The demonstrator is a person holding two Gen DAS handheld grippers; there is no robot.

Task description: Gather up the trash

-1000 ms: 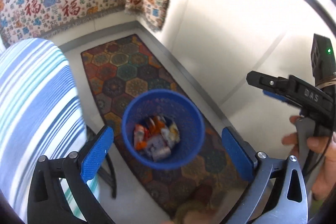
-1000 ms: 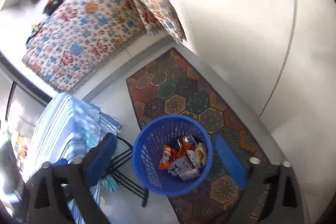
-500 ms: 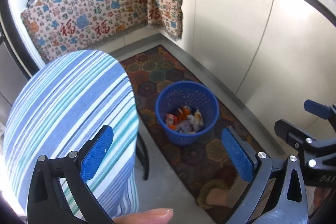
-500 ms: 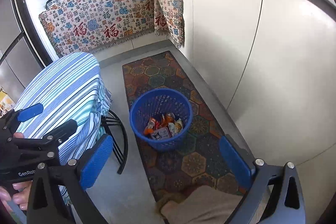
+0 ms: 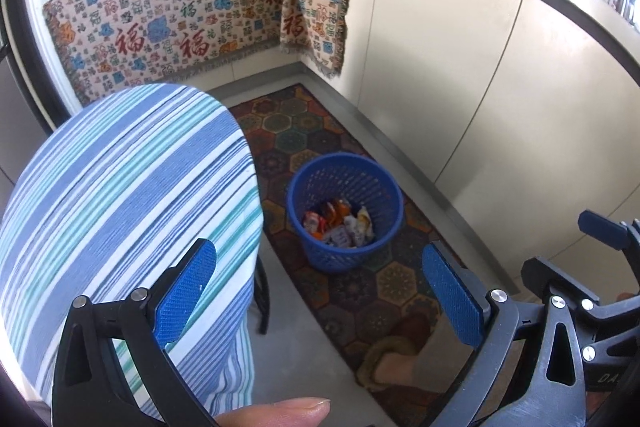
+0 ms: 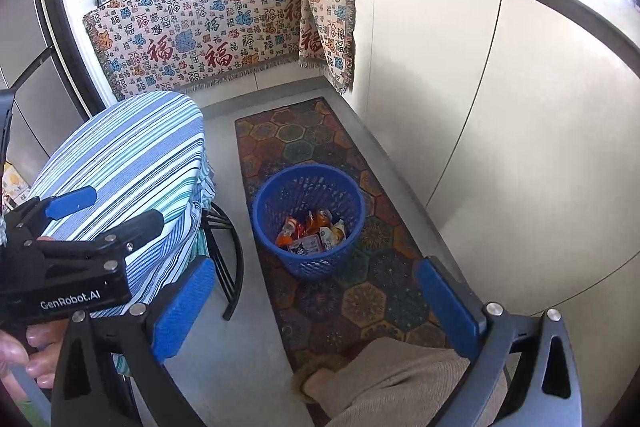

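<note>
A blue mesh basket (image 5: pixel 346 211) stands on the patterned rug on the floor, with several snack wrappers and packets (image 5: pixel 340 225) inside; it also shows in the right wrist view (image 6: pixel 310 221) with the trash (image 6: pixel 310 235) in it. My left gripper (image 5: pixel 320 303) is open and empty, held high above and well back from the basket. My right gripper (image 6: pixel 316 311) is open and empty too, at a similar height. The left gripper also shows in the right wrist view (image 6: pixel 100 211), over the table.
A round table with a blue striped cloth (image 5: pixel 120 199) stands left of the basket, on black legs (image 6: pixel 228 267). White cabinets (image 5: pixel 460 87) run along the right. A patterned cloth (image 6: pixel 208 27) hangs over the far counter, pans above. The person's slippered foot (image 6: pixel 320 383) is on the rug (image 6: pixel 304 139).
Both grippers have risen and pulled back from just above the basket; the basket now looks smaller and farther, and the table and counter have come into view.
</note>
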